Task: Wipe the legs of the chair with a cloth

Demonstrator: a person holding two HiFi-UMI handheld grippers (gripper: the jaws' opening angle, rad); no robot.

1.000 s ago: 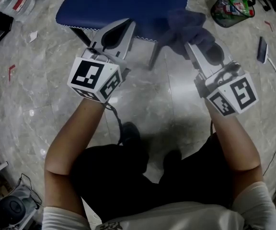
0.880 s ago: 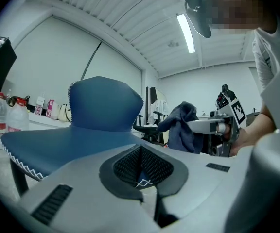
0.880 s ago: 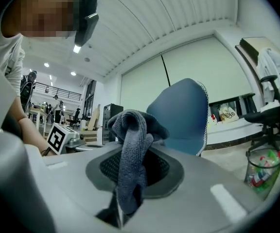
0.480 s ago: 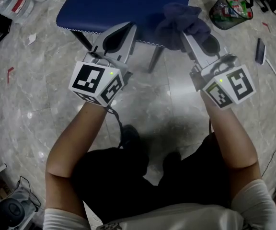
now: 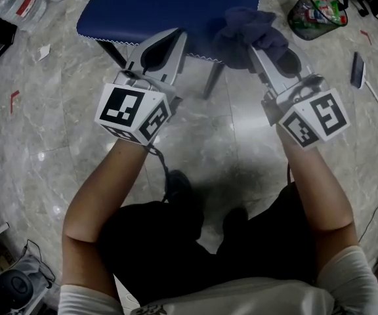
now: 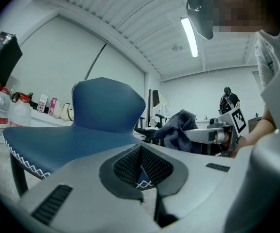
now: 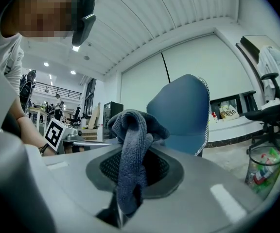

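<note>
Two grippers side by side above a grey stone floor [image 5: 235, 143], one in each hand. Left gripper [image 5: 173, 38] at 11 o'clock in the head view: jaws together, nothing clamped, tips reaching over the front edge of a blue chair [image 5: 169, 5] with white zigzag stitching along the seat. Right gripper [image 5: 253, 48] at 1 o'clock: clamped on a dark grey-blue cloth [image 5: 248, 28], bunched past the tips and draped back down between the pads in the right gripper view. Cloth up at seat level, over the seat's front right corner. One dark chair leg [image 5: 213, 81] at 12 o'clock, slanting down between the two grippers; cloth near its top end, contact impossible to judge. Second leg [image 5: 113, 52] at 10 o'clock, just beside the left gripper. Wire waste basket [image 5: 317, 8] with coloured rubbish at 2 o'clock, well apart from the chair.
</note>
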